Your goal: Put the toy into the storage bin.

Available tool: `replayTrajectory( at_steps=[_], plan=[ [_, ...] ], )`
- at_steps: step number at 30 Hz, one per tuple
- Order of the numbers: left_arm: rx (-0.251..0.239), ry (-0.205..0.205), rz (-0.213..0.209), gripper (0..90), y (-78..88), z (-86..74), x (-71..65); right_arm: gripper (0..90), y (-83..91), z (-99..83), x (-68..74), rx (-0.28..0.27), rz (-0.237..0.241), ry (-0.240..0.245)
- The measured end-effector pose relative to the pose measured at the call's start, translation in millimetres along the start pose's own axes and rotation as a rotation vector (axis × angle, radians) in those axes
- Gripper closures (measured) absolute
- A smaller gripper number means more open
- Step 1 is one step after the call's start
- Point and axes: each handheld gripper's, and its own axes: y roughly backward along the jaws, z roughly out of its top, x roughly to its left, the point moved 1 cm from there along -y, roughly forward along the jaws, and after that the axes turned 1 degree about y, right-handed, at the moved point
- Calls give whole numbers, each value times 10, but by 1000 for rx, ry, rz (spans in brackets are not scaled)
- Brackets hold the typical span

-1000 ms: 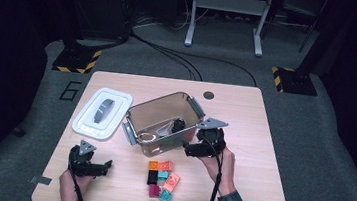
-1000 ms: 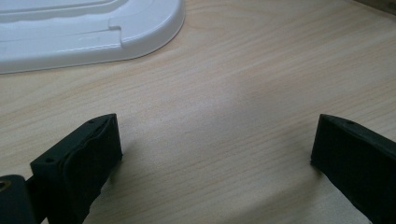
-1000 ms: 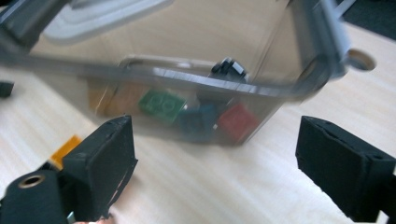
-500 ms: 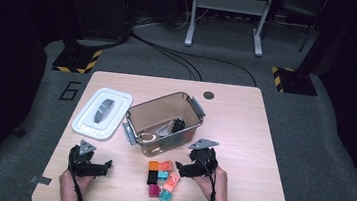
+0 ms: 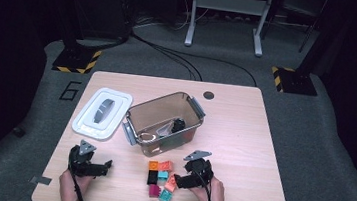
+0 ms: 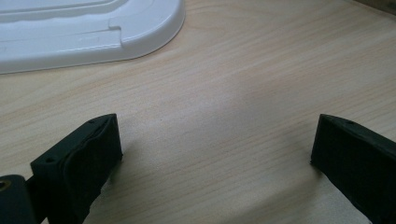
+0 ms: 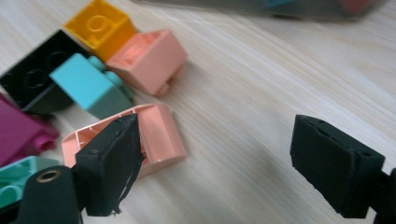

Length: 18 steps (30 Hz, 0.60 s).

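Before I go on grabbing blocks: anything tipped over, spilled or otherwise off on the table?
Mostly tidy. The bin stands upright with its lid flat beside it. One oddity: the pink block by the right tongs lies on its side, hollow underside showing, and a second pink block is tipped too. Nothing looks spilled or damaged.

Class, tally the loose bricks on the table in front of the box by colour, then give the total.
Orange brick: 1
Pink bricks: 2
Black brick: 1
Turquoise bricks: 2
Magenta brick: 1
Total: 7
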Motion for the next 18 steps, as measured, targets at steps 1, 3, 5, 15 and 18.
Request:
replayTrajectory(
  at_steps=[1,3,5,15,18],
  plan=[
    [0,0,0,15,0,0,0,163,1,-7,-23,-3,-12,-7],
    [0,0,0,15,0,0,0,167,9,-21,-88,-10,-30,-18],
    [0,0,0,14,0,0,0,169,16,-31,-146,-11,-49,-33],
    [0,0,0,15,0,0,0,189,116,-47,-432,-42,-126,-121],
    [0,0,0,14,-1,0,0,183,165,-26,-426,-66,-116,-131]
  ],
)
